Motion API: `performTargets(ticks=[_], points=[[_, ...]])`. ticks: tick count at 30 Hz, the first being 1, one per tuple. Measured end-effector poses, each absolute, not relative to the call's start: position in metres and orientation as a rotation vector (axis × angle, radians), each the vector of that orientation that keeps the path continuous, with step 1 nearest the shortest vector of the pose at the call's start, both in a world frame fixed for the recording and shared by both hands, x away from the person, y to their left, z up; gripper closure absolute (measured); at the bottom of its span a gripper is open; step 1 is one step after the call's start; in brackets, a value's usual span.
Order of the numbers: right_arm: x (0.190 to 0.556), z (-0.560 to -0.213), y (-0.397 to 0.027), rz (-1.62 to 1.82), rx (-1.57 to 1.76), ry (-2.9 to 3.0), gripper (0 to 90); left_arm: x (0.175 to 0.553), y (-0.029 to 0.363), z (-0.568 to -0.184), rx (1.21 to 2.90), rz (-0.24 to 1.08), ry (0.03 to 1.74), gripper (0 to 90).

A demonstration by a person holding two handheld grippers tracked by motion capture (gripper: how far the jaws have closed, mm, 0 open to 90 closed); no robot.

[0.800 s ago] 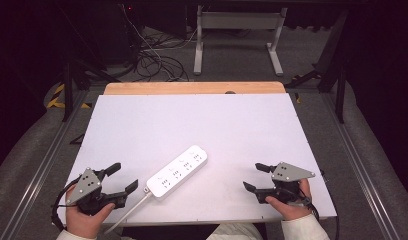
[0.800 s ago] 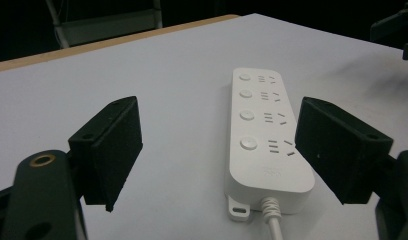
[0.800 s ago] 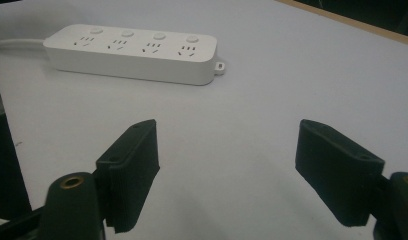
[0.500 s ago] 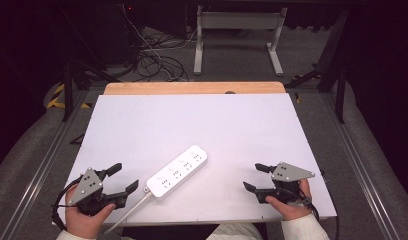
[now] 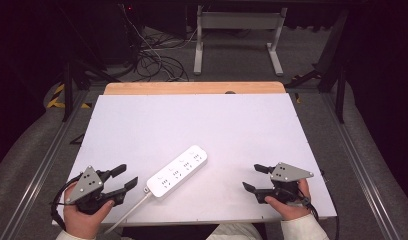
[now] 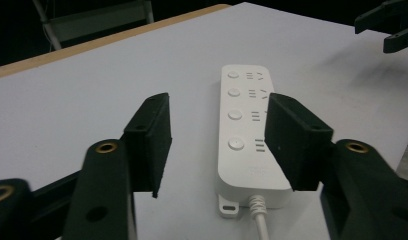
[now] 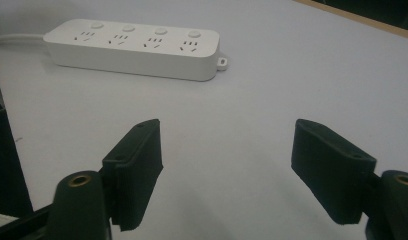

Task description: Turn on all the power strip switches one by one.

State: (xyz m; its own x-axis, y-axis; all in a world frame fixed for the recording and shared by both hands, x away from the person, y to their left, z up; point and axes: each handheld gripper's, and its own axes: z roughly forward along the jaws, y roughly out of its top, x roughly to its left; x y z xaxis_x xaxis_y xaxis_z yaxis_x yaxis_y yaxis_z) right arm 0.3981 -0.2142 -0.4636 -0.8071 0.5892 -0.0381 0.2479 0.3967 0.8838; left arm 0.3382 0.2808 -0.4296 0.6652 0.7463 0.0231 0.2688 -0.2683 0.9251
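I hold both grippers, left (image 5: 126, 176) and right (image 5: 252, 178), open and empty; the power strip (image 5: 177, 171) lies ahead, ready for approach.

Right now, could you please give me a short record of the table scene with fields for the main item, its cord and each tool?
item: white power strip, lying flat and diagonal on the white table
sockets: four, each with a round button
cord: white cord leaves the near-left end, towards the table edge
left tool: open, empty, short of the strip's cord end
right tool: open, empty, apart from the strip
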Motion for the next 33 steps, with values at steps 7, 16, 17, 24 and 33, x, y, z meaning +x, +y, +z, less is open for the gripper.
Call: performTargets(ticks=[7,16,17,24,33], points=[[0.399,-0.465,-0.213,1.372,0.725,2.325,29.5,0.344,0.273,-0.418,1.883,0.534,0.770,59.2],[0.399,-0.465,-0.212,1.372,0.725,2.333,29.5,0.354,0.257,-0.408,1.915,0.511,0.747,63.0],[0.399,-0.465,-0.212,1.373,0.724,2.333,29.6,0.355,0.255,-0.407,1.920,0.512,0.741,63.0],[0.399,-0.467,-0.212,1.364,0.721,2.344,30.2,0.360,0.249,-0.406,1.936,0.506,0.733,62.5],[0.399,-0.467,-0.211,1.350,0.709,2.355,32.6,0.370,0.246,-0.403,1.978,0.389,0.813,66.4]])
